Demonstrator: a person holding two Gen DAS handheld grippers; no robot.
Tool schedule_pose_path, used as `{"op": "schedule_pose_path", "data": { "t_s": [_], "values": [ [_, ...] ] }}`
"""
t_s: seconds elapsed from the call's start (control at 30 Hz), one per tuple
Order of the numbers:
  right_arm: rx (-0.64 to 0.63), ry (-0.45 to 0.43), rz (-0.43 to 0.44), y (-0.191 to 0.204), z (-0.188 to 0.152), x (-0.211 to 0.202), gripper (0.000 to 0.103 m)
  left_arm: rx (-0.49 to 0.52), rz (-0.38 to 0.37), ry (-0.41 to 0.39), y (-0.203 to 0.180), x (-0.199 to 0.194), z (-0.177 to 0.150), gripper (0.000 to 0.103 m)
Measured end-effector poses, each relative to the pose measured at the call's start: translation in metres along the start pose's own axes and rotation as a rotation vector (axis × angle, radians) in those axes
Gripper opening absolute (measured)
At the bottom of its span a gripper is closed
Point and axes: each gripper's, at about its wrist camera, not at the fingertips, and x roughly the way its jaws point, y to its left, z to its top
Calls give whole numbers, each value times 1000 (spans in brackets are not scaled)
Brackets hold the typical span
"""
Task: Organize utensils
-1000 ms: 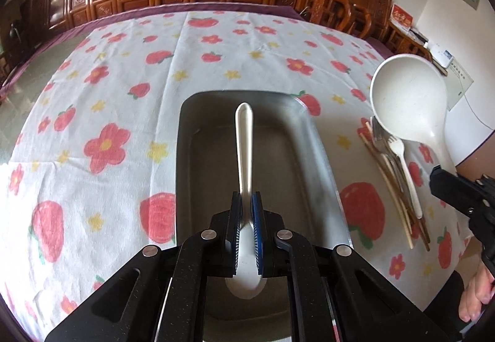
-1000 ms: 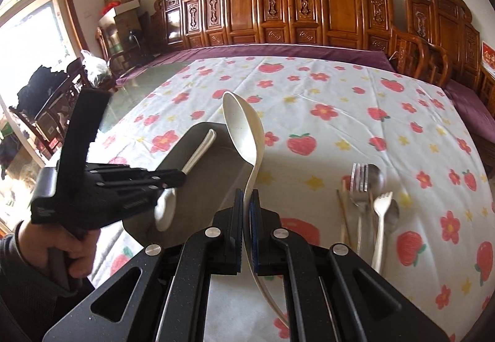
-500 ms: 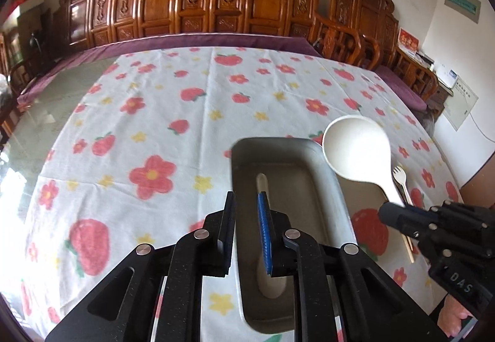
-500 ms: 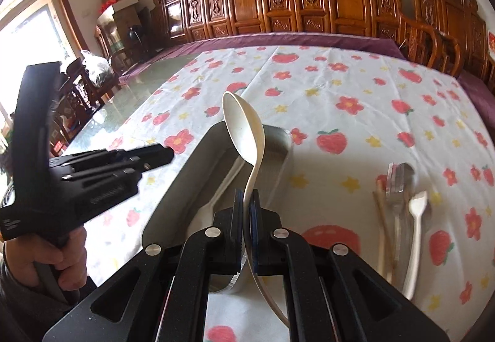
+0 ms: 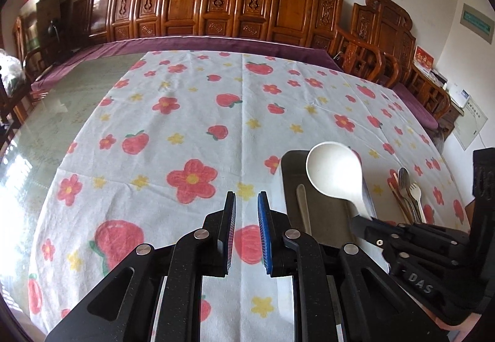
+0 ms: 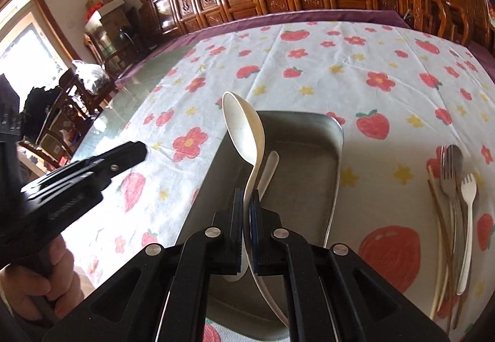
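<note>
1. Ladle point(image 6: 244, 131), white, is pinched by its handle in the right hand-held gripper point(image 6: 246, 205), bowl raised over the metal tray point(image 6: 309, 162).
2. A white spoon point(image 6: 268, 168) lies inside the tray.
3. Left hand-held gripper point(image 5: 247, 218) hangs spread and empty over the counter point(image 5: 185, 113), left of the tray.
4. Forks and chopsticks point(image 6: 454, 218) lie right of the tray.

Bright daylight, window glare, fisheye-warped edges

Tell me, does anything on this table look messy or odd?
Only the loose pile of forks and chopsticks lying crisscrossed on the cloth beside the tray. One spoon already lies in the tray; nothing looks spilled or broken.
</note>
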Motion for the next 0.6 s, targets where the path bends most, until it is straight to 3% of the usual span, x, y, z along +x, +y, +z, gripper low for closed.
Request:
{"op": "schedule_pose_path", "data": {
  "t_s": [0.17, 0.6],
  "values": [
    [26, 8, -27, 1, -1, 11, 6, -8, -4, 2, 2, 1, 0, 13],
    [-6, -13, 65, -4, 2, 1, 10, 7, 2, 4, -2, 2, 0, 13]
  ]
}}
